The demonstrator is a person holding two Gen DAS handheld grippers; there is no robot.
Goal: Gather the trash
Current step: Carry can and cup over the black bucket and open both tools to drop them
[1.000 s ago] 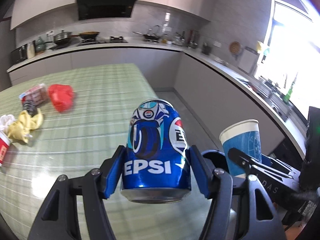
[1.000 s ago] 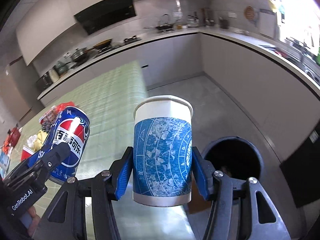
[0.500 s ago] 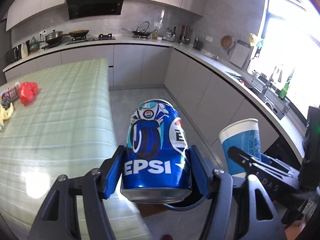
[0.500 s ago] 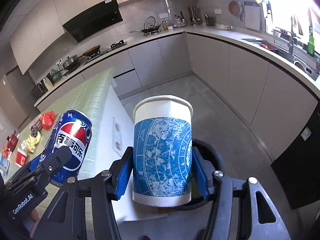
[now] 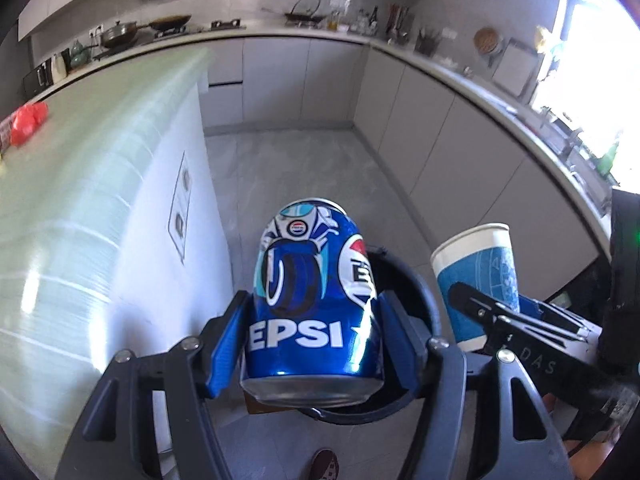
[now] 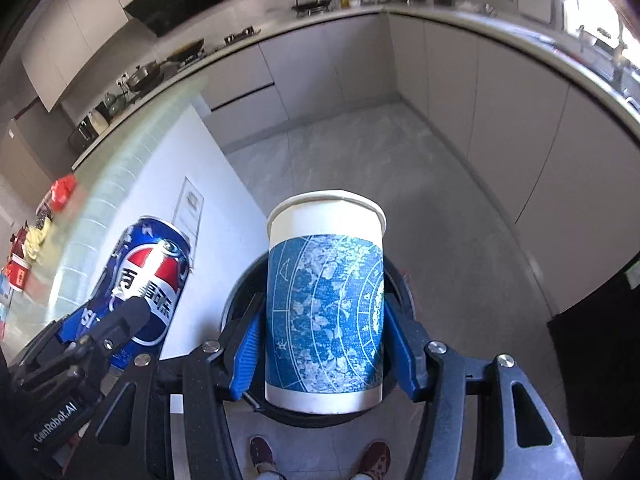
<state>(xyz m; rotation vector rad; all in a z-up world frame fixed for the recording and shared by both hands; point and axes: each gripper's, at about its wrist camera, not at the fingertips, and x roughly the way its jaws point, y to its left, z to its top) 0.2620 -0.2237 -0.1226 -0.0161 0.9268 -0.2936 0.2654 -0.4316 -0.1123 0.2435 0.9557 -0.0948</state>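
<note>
Left tongs (image 5: 314, 332) squeeze a soda can (image 5: 314, 304); right tongs (image 6: 324, 344) squeeze a paper cup (image 6: 325, 304). Both hang over the bin (image 6: 400, 280) below. Open slowly, one at a time.

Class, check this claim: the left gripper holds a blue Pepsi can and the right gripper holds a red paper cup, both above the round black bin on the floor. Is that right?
One detail is wrong: the paper cup in the right gripper is blue and white, not red, as the right wrist view shows. The left gripper does hold the blue Pepsi can, both above the round black bin.
</note>
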